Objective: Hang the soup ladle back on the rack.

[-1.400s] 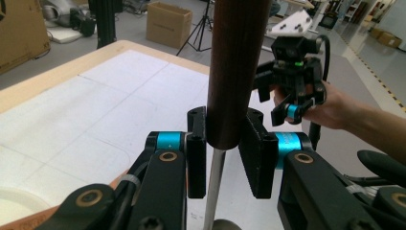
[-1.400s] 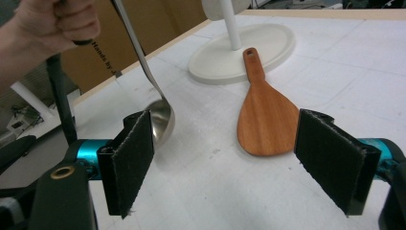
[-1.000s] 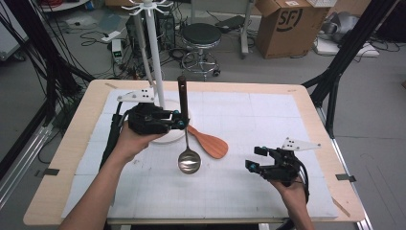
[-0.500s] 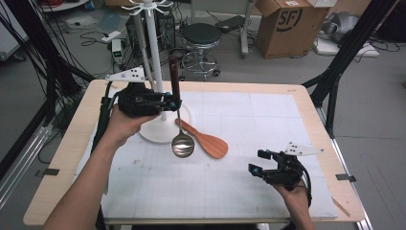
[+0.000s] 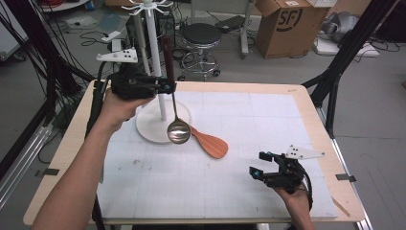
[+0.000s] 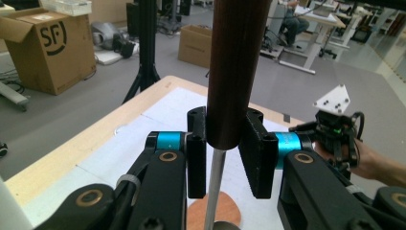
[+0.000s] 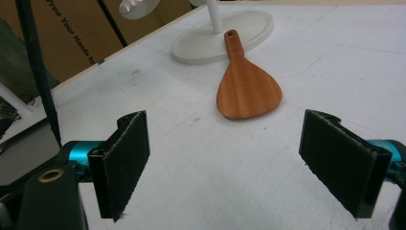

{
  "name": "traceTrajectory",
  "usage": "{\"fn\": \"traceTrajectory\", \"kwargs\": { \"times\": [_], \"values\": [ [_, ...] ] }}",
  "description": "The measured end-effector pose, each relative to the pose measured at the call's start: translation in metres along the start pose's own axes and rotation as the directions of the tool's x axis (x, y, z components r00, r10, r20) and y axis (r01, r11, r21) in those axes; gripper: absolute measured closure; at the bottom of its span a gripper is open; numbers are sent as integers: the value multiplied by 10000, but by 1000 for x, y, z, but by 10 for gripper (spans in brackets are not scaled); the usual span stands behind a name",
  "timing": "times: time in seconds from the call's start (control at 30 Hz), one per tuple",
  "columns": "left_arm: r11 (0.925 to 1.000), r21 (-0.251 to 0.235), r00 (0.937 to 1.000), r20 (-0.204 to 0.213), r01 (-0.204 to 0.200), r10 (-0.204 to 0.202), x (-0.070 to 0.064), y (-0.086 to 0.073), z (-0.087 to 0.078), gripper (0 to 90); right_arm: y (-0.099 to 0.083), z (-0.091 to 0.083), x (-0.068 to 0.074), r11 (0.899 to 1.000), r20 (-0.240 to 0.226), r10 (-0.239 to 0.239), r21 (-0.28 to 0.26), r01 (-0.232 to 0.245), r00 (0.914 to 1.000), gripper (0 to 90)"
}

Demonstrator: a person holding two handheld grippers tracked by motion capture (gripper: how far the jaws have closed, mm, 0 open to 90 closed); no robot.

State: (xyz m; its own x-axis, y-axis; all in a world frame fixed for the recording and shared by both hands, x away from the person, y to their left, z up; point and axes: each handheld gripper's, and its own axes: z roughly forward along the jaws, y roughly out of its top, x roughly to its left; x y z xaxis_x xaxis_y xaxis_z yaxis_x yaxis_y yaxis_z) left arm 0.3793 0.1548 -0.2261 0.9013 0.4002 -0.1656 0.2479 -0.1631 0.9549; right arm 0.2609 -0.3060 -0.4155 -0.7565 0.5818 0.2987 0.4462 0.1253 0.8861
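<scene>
My left gripper (image 5: 165, 87) is shut on the dark brown handle of a metal ladle (image 5: 178, 131), which hangs upright above the table with its bowl over the edge of the white rack base (image 5: 148, 129). In the left gripper view the ladle handle (image 6: 237, 72) sits clamped between the jaws of the left gripper (image 6: 225, 153). A wooden spatula (image 5: 210, 143) lies flat on the white mat, its handle end touching the rack base. My right gripper (image 5: 261, 165) hovers open near the front right; the right gripper view shows the right gripper (image 7: 234, 163) with nothing between its jaws and the spatula (image 7: 246, 86) ahead.
The white hook rack's pole (image 5: 154, 48) rises just behind the ladle. A white mat (image 5: 268, 124) covers the wooden table (image 5: 311, 103). Beyond the table stand a stool (image 5: 201, 36) and a cardboard box (image 5: 287, 24), with black stand legs on both sides.
My left gripper has carried the ladle up and toward the far left, closer to the rack pole. The right gripper has drifted slightly toward the front and stays open.
</scene>
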Motion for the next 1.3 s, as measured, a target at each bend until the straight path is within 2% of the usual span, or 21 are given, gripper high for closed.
{"fn": "traceTrajectory", "kwargs": {
  "times": [0.1, 0.2, 0.57, 0.67, 0.77, 1.13, 1.17, 1.23, 1.3],
  "values": [
    [10000, 60, 9999, -130, 77, -76, 4, 6, -2, 736, 0, -1, 0, 10000, 56, 34, 2, -34, 10000, 167],
    [10000, 77, 9997, -261, -23, 25, 7, 12, -5, 735, -1, -1, 0, 10000, 170, -44, -48, 45, 9998, 167],
    [10000, -41, 9997, -253, 48, -49, 14, 26, -14, 736, -2, -1, 0, 9997, 173, -244, 9, 243, 9996, 139],
    [9996, -243, 9994, -291, 157, -164, 17, 28, -18, 735, -2, 0, 0, 9999, 221, -140, 34, 139, 9997, 114],
    [9996, -120, 9986, -449, 274, -279, 21, 28, -20, 736, -3, 0, 0, 9999, 215, -85, 58, 84, 9997, 111],
    [9999, -80, 9984, -548, 139, -143, 24, 42, -24, 735, -3, -1, -1, 10000, 240, -3, -10, 4, 9997, 92],
    [9998, -47, 9982, -569, 176, -178, 25, 42, -23, 735, -3, -1, -1, 10000, 261, -6, -12, 6, 9997, 82],
    [9997, -15, 9977, -629, 252, -253, 28, 41, -23, 735, -3, 0, -1, 10000, 456, 32, 28, -33, 9990, 4],
    [9995, 15, 9969, -723, 319, -317, 30, 41, -23, 735, -3, -1, -2, 10000, 485, 1, 75, -5, 9988, 4]
  ]
}}
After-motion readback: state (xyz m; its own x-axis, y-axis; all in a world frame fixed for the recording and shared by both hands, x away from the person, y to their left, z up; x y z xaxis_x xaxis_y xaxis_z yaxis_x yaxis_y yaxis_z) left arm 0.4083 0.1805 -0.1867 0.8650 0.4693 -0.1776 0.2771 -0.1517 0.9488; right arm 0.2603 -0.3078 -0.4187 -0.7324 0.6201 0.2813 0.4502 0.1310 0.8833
